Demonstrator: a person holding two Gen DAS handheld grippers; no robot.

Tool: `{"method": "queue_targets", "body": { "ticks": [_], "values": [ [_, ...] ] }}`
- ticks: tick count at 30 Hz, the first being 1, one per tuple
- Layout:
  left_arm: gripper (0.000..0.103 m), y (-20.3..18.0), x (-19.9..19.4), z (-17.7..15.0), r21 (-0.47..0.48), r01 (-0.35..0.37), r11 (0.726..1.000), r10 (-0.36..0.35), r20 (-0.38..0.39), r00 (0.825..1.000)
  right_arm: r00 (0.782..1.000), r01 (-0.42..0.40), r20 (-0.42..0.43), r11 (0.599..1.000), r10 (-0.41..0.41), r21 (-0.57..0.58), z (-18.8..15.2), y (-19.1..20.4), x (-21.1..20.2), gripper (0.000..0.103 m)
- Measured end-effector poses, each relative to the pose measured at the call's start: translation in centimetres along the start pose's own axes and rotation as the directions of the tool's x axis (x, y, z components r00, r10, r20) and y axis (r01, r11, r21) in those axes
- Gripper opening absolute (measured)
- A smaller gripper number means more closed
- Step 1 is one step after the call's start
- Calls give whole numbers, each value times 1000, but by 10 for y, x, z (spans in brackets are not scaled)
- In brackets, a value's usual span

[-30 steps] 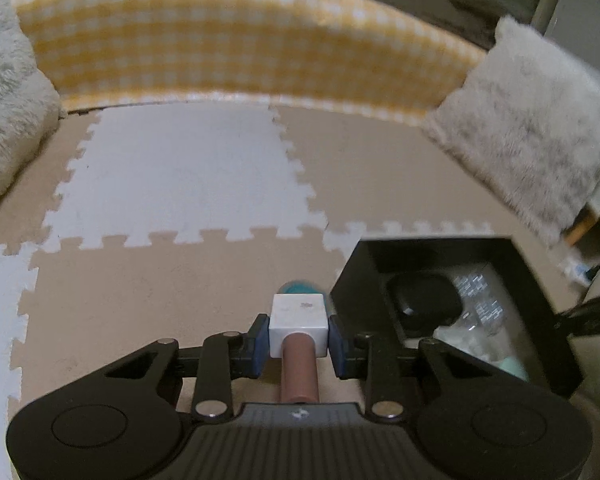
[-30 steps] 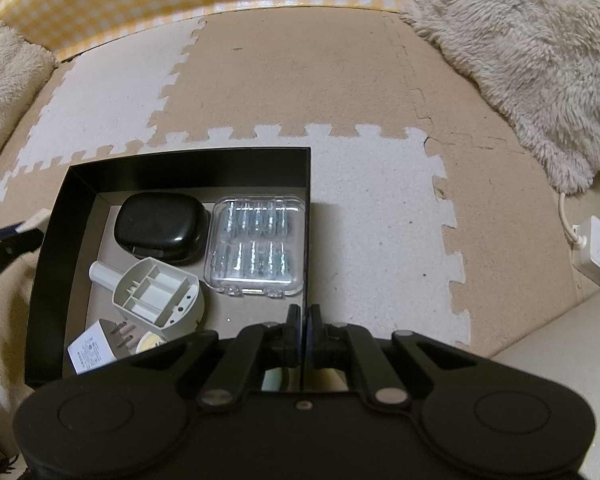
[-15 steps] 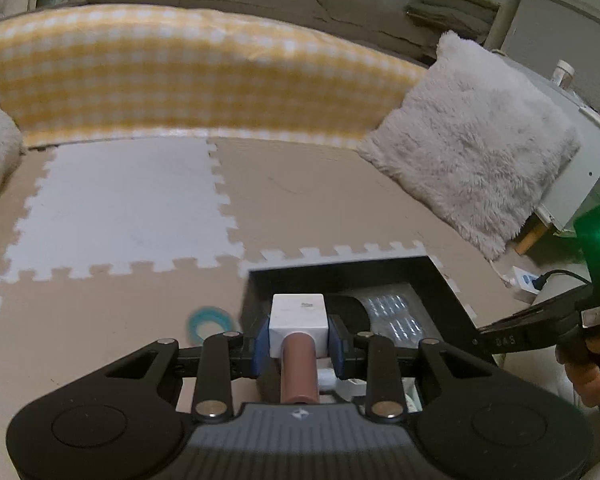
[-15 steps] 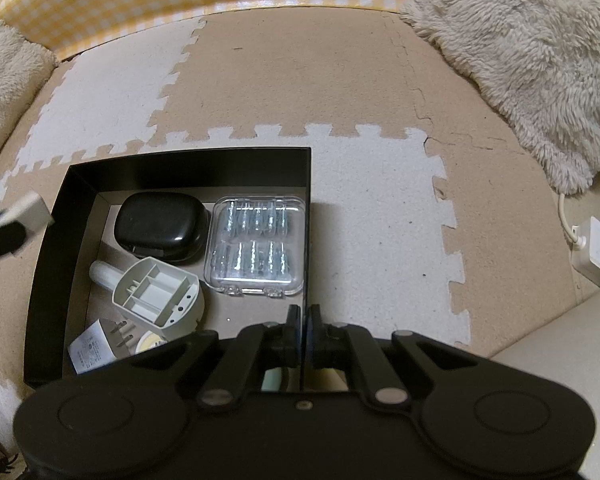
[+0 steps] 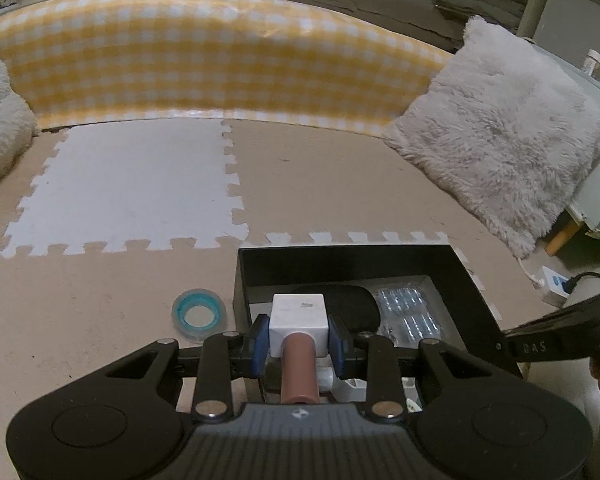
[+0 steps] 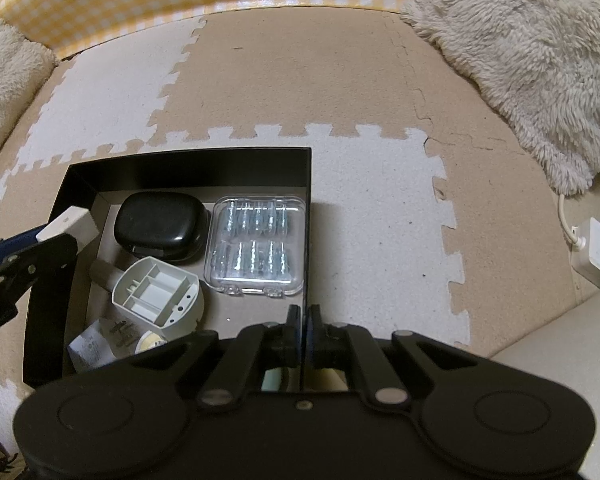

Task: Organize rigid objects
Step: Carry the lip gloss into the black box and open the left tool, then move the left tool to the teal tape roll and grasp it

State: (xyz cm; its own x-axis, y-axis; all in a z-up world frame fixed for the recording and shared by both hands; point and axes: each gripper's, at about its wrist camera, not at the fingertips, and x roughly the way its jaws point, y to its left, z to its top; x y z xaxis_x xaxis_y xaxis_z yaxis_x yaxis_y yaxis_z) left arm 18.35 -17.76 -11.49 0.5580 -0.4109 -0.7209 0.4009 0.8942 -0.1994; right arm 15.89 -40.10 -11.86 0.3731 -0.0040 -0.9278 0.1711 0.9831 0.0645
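Note:
My left gripper (image 5: 299,336) is shut on a white cube with a brown cylindrical handle (image 5: 298,322) and holds it over the left side of the black box (image 5: 340,254). The cube also shows in the right wrist view (image 6: 70,224), above the box's left wall (image 6: 44,312). Inside the box lie a black case (image 6: 160,226), a clear plastic case (image 6: 256,244), a grey-white compartmented part (image 6: 158,298) and a white plug adapter (image 6: 90,350). My right gripper (image 6: 303,322) is shut on the box's right wall (image 6: 309,216). A teal tape roll (image 5: 198,314) lies on the mat left of the box.
The floor is beige and white puzzle mat (image 5: 132,184). A yellow checked bolster (image 5: 204,60) runs along the back. Fluffy cushions (image 5: 508,136) sit at the right and at the left (image 6: 4,80). A white power strip (image 6: 598,250) lies at the far right.
My left gripper has carried the white cube to the right, from beside the box to over its left side. The tape roll came into view. The right gripper has stayed still.

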Motion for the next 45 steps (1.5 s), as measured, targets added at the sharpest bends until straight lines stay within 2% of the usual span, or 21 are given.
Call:
{"method": "queue_targets", "body": {
  "ticks": [3,5,12,16,29,36,41,45],
  "values": [
    [35,-2,0,0,-2,-10,1000,10,0,1000,1000,0,0,1000,0,0,0,0,0,3],
    [44,-3,-3,1,-5,3,1000,-3,-3,1000,1000,-1,0,1000,1,0,0,0,0,4],
    [60,-11,-15,-3,21,42,999,-41,-48,998,1000,-2,0,1000,2,0,0,0,0,4],
    [74,-17,-24,-7,47,54,997,-51,-63,997,1000,-2,0,1000,2,-1,0,0,0,4],
    [101,-24,-37,-11,70,70,995,-62,-118,991,1000,-1,0,1000,1,-2,0,0,-1,4],
    [103,-14,-42,-7,58,70,996,-64,-96,993,1000,-1,0,1000,1,-2,0,0,-1,4],
    [103,3,-48,7,38,54,998,-52,-47,998,1000,-1,0,1000,1,-2,0,0,-1,4],
    [103,22,-56,20,12,15,1000,-15,12,1000,1000,-1,0,1000,1,-2,0,0,-1,4]
  ]
}}
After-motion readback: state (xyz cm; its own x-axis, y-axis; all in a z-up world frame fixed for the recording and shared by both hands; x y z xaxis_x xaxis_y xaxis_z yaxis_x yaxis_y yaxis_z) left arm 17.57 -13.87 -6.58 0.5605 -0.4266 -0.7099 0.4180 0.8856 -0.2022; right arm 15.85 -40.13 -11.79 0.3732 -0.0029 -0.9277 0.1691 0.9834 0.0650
